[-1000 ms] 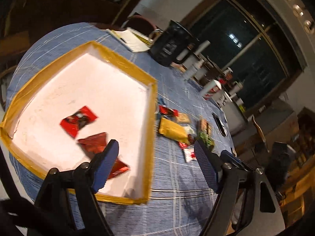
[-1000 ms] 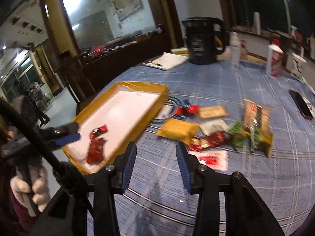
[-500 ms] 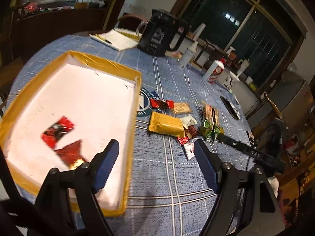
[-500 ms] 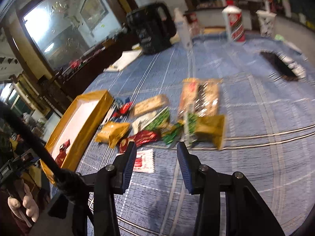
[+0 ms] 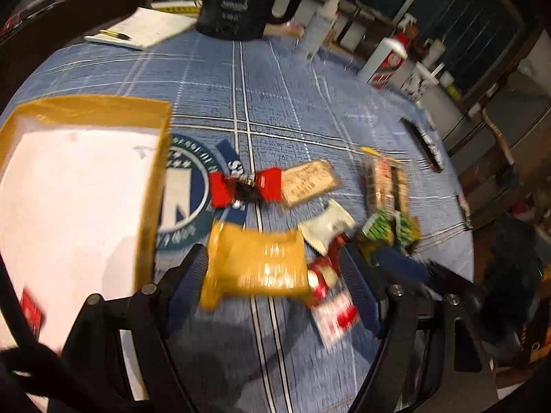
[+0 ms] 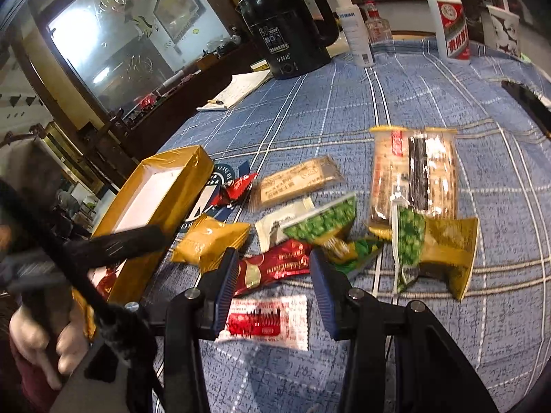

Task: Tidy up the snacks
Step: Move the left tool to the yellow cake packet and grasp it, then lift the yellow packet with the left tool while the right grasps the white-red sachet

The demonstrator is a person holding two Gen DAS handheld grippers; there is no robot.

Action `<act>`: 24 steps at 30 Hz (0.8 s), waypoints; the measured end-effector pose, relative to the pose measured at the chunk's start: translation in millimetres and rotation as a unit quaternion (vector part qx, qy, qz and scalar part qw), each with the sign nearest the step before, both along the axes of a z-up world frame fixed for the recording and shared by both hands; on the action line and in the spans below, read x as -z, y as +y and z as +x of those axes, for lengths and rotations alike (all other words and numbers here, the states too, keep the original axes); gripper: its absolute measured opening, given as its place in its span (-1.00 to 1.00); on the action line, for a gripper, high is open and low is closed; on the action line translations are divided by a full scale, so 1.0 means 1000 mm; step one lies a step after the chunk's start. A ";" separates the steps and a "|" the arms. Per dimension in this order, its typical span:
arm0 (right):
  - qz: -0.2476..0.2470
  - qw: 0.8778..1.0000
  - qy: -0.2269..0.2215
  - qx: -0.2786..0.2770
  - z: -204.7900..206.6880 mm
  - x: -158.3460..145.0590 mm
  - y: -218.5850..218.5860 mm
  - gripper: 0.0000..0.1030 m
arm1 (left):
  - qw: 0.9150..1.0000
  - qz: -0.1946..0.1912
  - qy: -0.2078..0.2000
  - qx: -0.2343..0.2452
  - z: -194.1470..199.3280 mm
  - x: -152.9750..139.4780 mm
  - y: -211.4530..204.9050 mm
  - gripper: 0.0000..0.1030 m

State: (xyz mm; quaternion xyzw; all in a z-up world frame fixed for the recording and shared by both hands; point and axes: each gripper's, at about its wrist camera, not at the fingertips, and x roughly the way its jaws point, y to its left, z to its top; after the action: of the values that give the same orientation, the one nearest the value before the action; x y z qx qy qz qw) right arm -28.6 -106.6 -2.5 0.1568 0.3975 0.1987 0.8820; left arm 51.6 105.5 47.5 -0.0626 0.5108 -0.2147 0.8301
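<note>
Your left claw (image 5: 275,282) hangs with jaws wide apart around the yellow packet (image 5: 255,265), just beside the gold-rimmed tray (image 5: 151,186). Your right claw (image 6: 272,289) gapes, gripping nothing, above the dark red wrapper (image 6: 275,268) near that tray.

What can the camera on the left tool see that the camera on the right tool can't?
Only the left camera shows the wide white floor of the box and the whole round logo on the cloth.

Only the right camera shows the big mirror, the person's hand and the whole black kettle.

Both show the yellow packet, the red candy, the green pea packets and the notebook.
</note>
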 end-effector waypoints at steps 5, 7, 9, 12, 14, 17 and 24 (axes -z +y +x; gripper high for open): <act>0.017 1.000 0.012 -0.001 -0.005 0.005 -0.009 -0.15 | 0.997 0.073 0.014 0.030 0.016 0.018 -0.023 0.51; 0.018 1.000 0.011 -0.003 -0.007 0.004 -0.013 -0.15 | 0.995 0.086 0.019 0.053 0.010 0.020 -0.028 0.50; 0.021 1.000 0.010 -0.008 -0.010 0.003 -0.015 -0.15 | 0.994 0.070 0.041 0.077 0.002 0.023 -0.029 0.50; 0.023 0.999 0.011 -0.020 -0.012 0.003 -0.014 -0.15 | 0.990 0.060 0.054 0.118 -0.021 0.024 -0.031 0.49; 0.018 0.999 0.011 -0.031 -0.015 0.004 -0.012 -0.15 | 0.986 0.048 0.060 0.145 -0.037 0.022 -0.033 0.46; 0.013 0.999 0.015 -0.034 -0.019 0.006 -0.012 -0.15 | 0.986 0.054 0.039 0.150 -0.056 0.013 -0.029 0.45; 0.016 0.999 0.031 -0.042 -0.025 0.008 -0.014 -0.14 | 0.972 0.126 -0.078 0.184 -0.079 0.000 -0.035 0.46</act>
State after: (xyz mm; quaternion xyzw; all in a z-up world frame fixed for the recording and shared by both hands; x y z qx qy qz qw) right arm -53.5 -121.0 -10.3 0.1602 0.4273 0.2370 0.8577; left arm -27.4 70.8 47.3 0.1549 0.4700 -0.3016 0.8149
